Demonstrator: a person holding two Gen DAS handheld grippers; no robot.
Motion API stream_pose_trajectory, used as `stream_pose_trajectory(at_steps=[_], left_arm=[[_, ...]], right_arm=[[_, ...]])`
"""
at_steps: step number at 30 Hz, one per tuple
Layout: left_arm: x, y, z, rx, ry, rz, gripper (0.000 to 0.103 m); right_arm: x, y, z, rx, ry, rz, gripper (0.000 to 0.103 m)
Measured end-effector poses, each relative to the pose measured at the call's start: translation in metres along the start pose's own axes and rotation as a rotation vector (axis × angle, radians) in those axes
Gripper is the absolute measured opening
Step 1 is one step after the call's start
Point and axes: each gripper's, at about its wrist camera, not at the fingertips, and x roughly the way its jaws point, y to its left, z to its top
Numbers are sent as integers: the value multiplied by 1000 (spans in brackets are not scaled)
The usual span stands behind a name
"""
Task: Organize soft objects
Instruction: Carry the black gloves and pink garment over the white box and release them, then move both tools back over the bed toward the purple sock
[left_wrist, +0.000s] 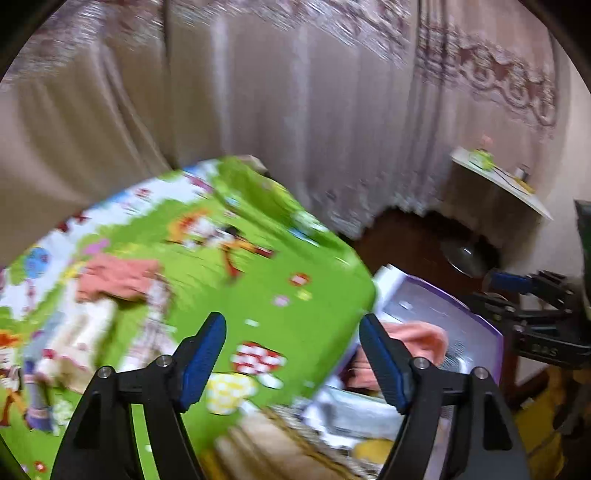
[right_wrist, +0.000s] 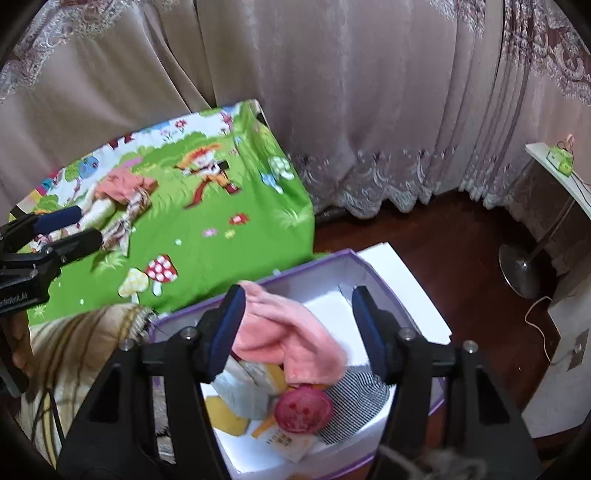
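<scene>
Beige curtains with lace hem hang along far wall. Dark wood floor below. Fan base with cord stands at right, near white shelf holding small green toy.

The pink cloth in the box looks like soft, matt fleece. The purple-edged box seems smooth white card. The green cartoon mat has a slight plastic sheen. At upper frame, the curtains are matt fabric with lace hems; the floor is glossy dark wood.
</scene>
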Motion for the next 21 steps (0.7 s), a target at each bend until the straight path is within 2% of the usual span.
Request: stream_pose_trajectory(at_steps=[3, 6, 14, 21], left_arm=[[-15, 25, 2, -41, -52, 41, 82], [-26, 48, 2, -71, -66, 69, 82], [-37, 130, -26, -232, -25, 94, 82], [-63, 237, -64, -430, -14, 244, 82]], right_arm=[[-2, 12, 7, -23, -29, 6, 69], [-3, 25, 15, -25, -56, 24, 73], [8, 75, 36, -103, -82, 105, 74], [27, 112, 48, -134, -62, 173, 74]])
